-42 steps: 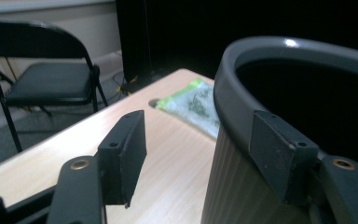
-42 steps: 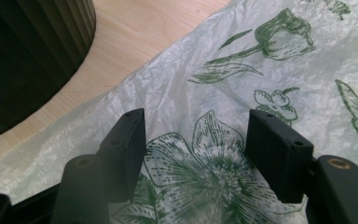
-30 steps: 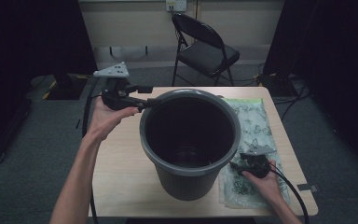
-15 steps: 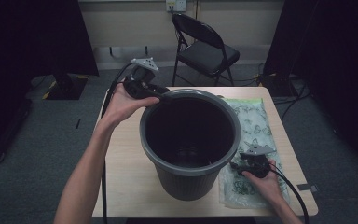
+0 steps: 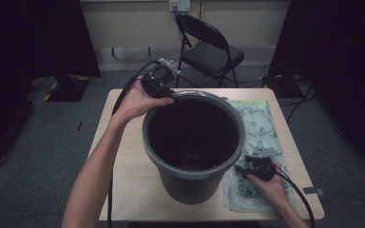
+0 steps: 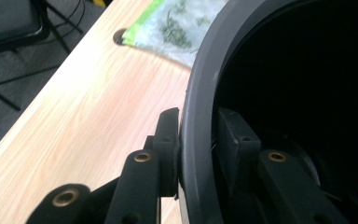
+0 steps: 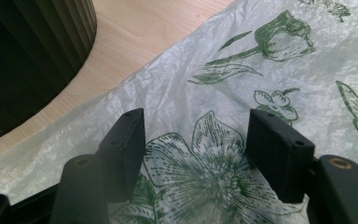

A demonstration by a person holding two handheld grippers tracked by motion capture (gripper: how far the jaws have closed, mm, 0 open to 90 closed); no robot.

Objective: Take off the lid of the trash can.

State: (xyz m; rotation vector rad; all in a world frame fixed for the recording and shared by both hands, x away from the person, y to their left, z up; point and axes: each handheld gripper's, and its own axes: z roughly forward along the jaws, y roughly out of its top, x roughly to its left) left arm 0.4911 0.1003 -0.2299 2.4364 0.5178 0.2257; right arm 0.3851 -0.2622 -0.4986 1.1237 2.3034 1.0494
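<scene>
Left gripper (image 6: 193,154) clamped on bin (image 5: 192,183) far rim, one jaw inside, one outside. Right gripper (image 7: 196,154) held wide over printed bag (image 7: 242,93), beside bin on worktop (image 5: 123,166).

We are in a bare recording room or lab, not a home. Black curtains (image 5: 38,38) hang on both sides, beyond our jaws. A plain pale wall (image 5: 247,19) with a socket (image 5: 179,4) closes the far end. A folding chair (image 5: 209,50) stands alone on grey carpet (image 5: 43,137), and cables (image 5: 294,102) trail over the floor by it. Under our jaws is one small wooden table (image 5: 123,171) with a cable hole (image 6: 118,36), and nothing homely surrounds it.
</scene>
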